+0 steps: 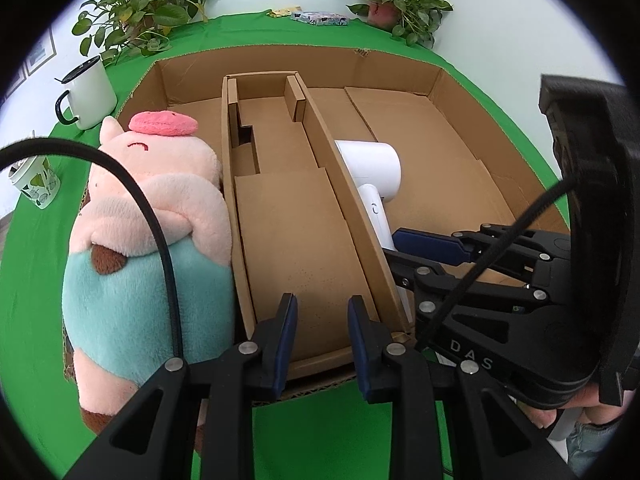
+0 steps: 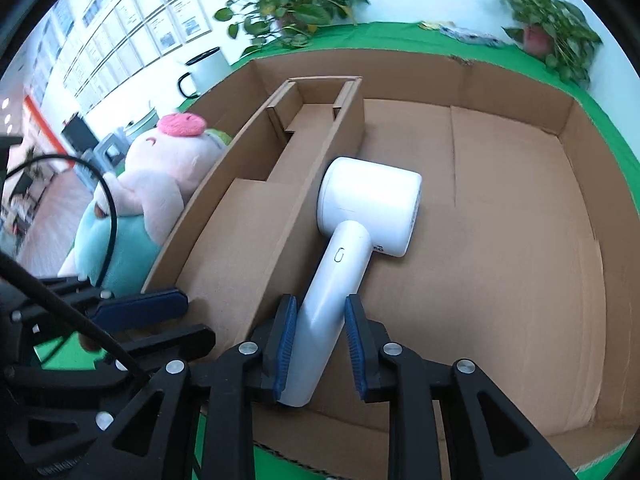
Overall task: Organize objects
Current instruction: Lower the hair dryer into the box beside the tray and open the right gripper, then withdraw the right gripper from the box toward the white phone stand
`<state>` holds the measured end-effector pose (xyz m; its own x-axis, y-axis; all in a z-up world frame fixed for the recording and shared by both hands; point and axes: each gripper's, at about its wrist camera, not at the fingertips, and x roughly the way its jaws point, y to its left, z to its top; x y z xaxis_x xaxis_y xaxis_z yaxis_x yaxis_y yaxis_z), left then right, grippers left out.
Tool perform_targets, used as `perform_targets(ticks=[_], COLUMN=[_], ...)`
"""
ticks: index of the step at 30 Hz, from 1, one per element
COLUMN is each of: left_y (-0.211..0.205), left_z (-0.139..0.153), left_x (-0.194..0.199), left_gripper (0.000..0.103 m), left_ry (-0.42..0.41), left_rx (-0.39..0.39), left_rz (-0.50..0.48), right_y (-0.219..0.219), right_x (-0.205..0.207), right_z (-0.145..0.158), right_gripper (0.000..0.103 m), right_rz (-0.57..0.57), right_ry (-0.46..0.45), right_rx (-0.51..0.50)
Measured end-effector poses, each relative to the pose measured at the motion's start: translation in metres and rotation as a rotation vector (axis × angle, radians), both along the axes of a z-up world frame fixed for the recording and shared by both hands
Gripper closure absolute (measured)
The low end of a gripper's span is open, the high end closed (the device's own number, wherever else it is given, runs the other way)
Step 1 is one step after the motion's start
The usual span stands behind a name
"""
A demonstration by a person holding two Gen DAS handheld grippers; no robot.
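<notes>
- The surface, under a green cloth, carries a wide, shallow cardboard box that serves as the sorting tray; its low walls keep things from sliding off, and its flat floor is roomy enough to lay long things down.
- A narrow cardboard insert runs down the middle of the box and splits it into a left bay and a right bay. I judge it is there to keep the soft item and the hard item apart.
- The plush toy, pink with a teal lower half, lies in the left bay pressed against the insert wall, its head toward the far end.
- The white hair dryer lies flat on the floor of the right bay, its barrel just beside the insert and its handle pointing toward the near edge, which leaves the handle easy to reach.
- The right gripper slants steeply down over the near edge of the box and straddles the dryer handle; the left pad looks to be against the handle and the right pad stands a little clear, so I read it as slightly open and not clamping.
- The left gripper tilts down at a like angle over the near end of the insert, its jaws parted a little with nothing between them; a black cable arcs in front of the plush.
- A white mug, a patterned cup and two potted plants stand outside the box, well apart from it.
</notes>
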<state>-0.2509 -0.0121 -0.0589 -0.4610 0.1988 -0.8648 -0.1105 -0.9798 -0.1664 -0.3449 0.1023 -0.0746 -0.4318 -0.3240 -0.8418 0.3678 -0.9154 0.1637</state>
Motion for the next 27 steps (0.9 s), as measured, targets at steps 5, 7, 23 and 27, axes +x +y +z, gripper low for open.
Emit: perform_targets(ticks=[5, 7, 23, 27], left_y=[0.000, 0.001, 0.002, -0.003], left_z=[0.000, 0.000, 0.006, 0.021], left_x=[0.001, 0.000, 0.011, 0.024], left_gripper=[0.078, 0.078, 0.073, 0.060], left_ry=[0.002, 0.002, 0.052, 0.148], left_rx=[0.001, 0.002, -0.006, -0.024], left_rz=[-0.001, -0.002, 0.015, 0.060], right_y=[0.002, 0.002, 0.016, 0.026], right_x=[0.005, 0.007, 0.019, 0.027], right_z=[0.003, 0.003, 0.015, 0.023], right_gripper=[0.081, 0.081, 0.049, 0.026], right_rz=[0.072, 0.097, -0.011, -0.094], right_ry=[0.007, 0.007, 0.040, 0.086], right_rx=[0.040, 0.052, 0.026, 0.018])
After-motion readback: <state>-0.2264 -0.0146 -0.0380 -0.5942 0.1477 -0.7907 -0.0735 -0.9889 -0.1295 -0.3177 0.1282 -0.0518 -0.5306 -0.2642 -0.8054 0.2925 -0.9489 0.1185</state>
